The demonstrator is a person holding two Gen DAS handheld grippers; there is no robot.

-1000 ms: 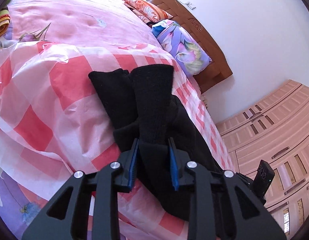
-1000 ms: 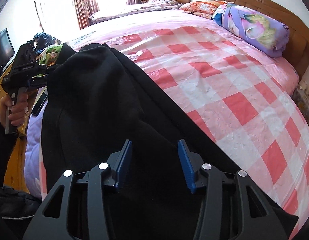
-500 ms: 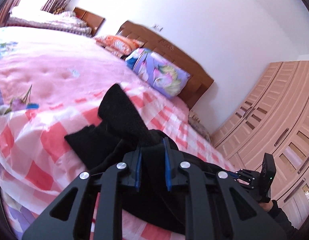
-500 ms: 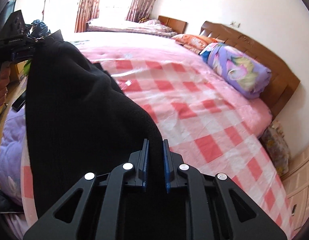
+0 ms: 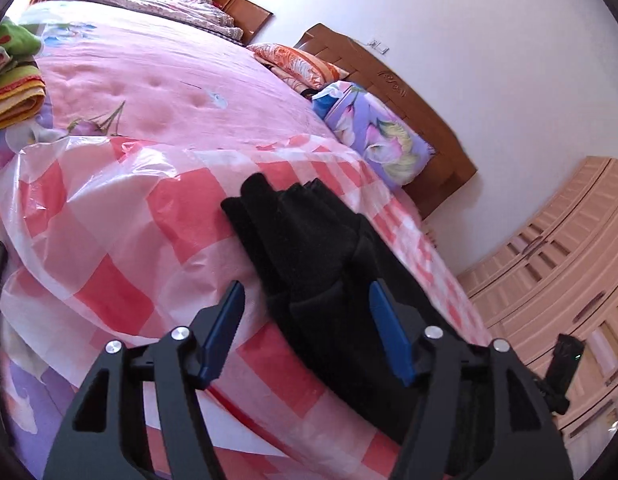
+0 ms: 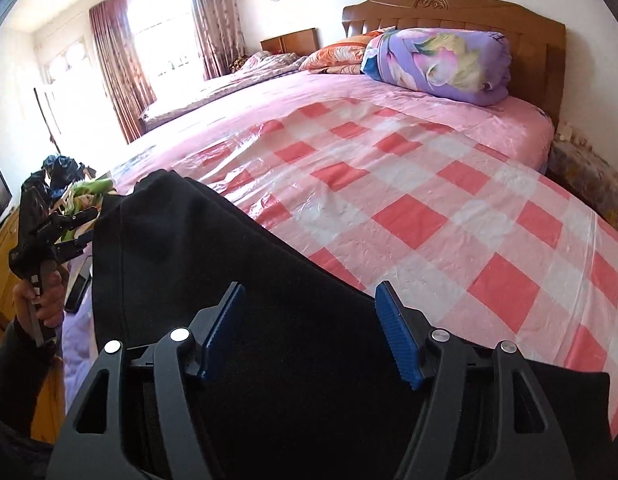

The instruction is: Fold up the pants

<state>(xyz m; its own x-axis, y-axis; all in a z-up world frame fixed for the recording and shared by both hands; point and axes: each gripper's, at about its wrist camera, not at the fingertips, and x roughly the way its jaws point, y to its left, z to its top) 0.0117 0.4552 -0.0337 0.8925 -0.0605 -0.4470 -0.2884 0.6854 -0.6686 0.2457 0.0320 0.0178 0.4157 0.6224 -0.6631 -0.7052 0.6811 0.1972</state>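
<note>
Black pants [image 5: 309, 256] lie on the pink-and-white checked plastic sheet [image 5: 121, 216] on the bed, folded lengthwise with the leg ends pointing away. My left gripper [image 5: 305, 316] is open, its blue pads on either side of the pants without holding them. In the right wrist view the pants [image 6: 229, 280] spread wide under my right gripper [image 6: 309, 320], which is open above the fabric. The left gripper [image 6: 57, 232] shows at the far left, held in a hand beside the pants' edge.
A purple floral rolled quilt [image 6: 441, 64] and an orange pillow [image 5: 297, 64] lie by the wooden headboard [image 6: 461, 12]. Folded colourful blankets [image 5: 13, 92] sit at the bed's left. Wardrobes [image 5: 557, 272] stand to the right. A second bed [image 6: 229, 80] stands by the curtains.
Both grippers were shut on the lifted pants half a second ago; both have now opened and the pants lie on the sheet.
</note>
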